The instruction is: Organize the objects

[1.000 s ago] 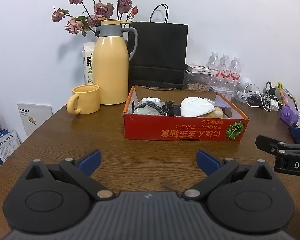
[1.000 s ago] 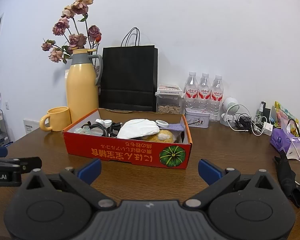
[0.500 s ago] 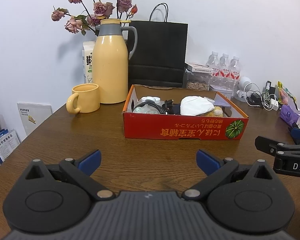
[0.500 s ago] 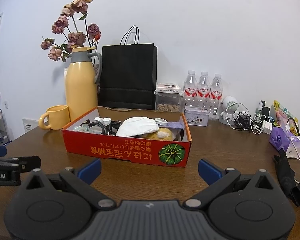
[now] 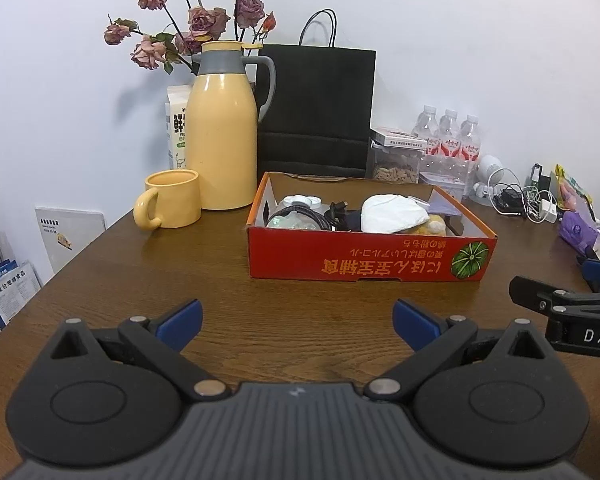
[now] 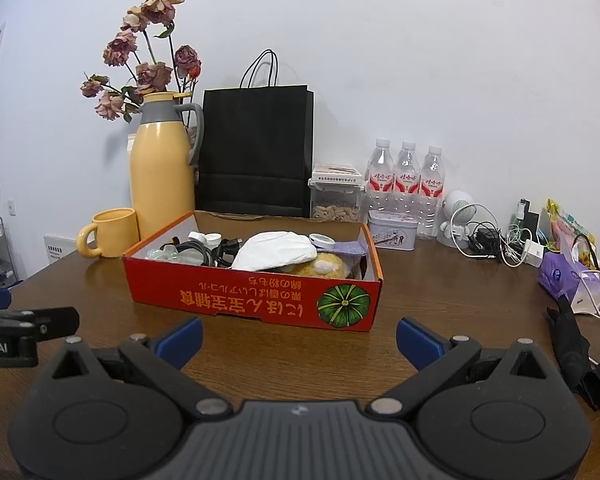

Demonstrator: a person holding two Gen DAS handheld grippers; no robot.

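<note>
A red cardboard box (image 5: 364, 258) (image 6: 256, 300) stands on the brown wooden table (image 5: 228, 300). Inside it lie a white mask (image 5: 392, 214) (image 6: 276, 254), black cables (image 5: 320, 218) (image 6: 204, 250), a white cap (image 5: 300, 201) and a yellow plush thing (image 6: 320, 266). My left gripper (image 5: 298, 318) hovers open over the table short of the box, with nothing between its blue-tipped fingers. My right gripper (image 6: 298, 334) is likewise open and empty, facing the box's front right corner. Each gripper shows at the other view's edge.
Behind the box stand a yellow jug (image 5: 224, 128) with dried roses, a yellow mug (image 5: 172, 200), a black paper bag (image 5: 316, 108), a nut jar (image 6: 336, 196), a tin (image 6: 392, 230) and three water bottles (image 6: 406, 176). Chargers and cables (image 6: 496, 240), a purple pack (image 6: 564, 276) and a black umbrella (image 6: 576, 352) clutter the right side.
Both grippers have drifted slightly, so the box sits a little lower and nearer in the views. Their jaws stay open, and nothing on the table has moved.
</note>
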